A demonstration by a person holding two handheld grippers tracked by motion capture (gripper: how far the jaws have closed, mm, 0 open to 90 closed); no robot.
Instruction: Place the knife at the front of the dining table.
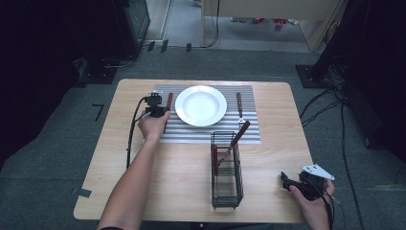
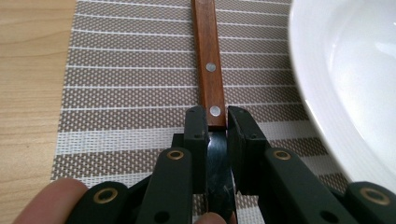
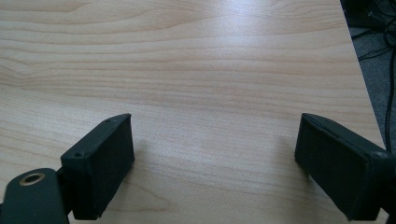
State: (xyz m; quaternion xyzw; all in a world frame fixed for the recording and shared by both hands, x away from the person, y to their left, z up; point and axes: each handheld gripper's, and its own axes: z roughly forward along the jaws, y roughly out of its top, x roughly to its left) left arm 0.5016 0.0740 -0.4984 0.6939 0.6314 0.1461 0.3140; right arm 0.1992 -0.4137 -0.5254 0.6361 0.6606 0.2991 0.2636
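My left gripper [image 2: 216,122] is clamped on a knife [image 2: 209,63], jaws pinching it right where the wooden handle meets the dark blade. In the left gripper view the handle runs straight up the middle of the frame, two rivets showing, lying on the striped mat [image 2: 130,84]. The white plate [image 2: 345,84] curves in at the right edge, just beside the handle, not touching it.

From the high view, the knife [image 1: 168,101] sits left of centre in the upper half, on the mat's [image 1: 249,134] left edge, with my left gripper [image 1: 156,109] and hand [image 1: 153,125] over its near end. The plate [image 1: 201,105] is in the middle of the mat, and another wood-handled utensil [image 1: 239,106] lies on the mat to its right.

Below that, mid-frame, a black wire basket [image 1: 226,172] stands on the table [image 1: 182,182], with wood-handled utensils in it, one leaning up and out to the upper right over the mat.

My right gripper [image 1: 287,183] is at the lower right of the high view, in my right hand [image 1: 313,203], well apart from everything. In its own view the jaws are spread wide over bare wood, nothing between them.
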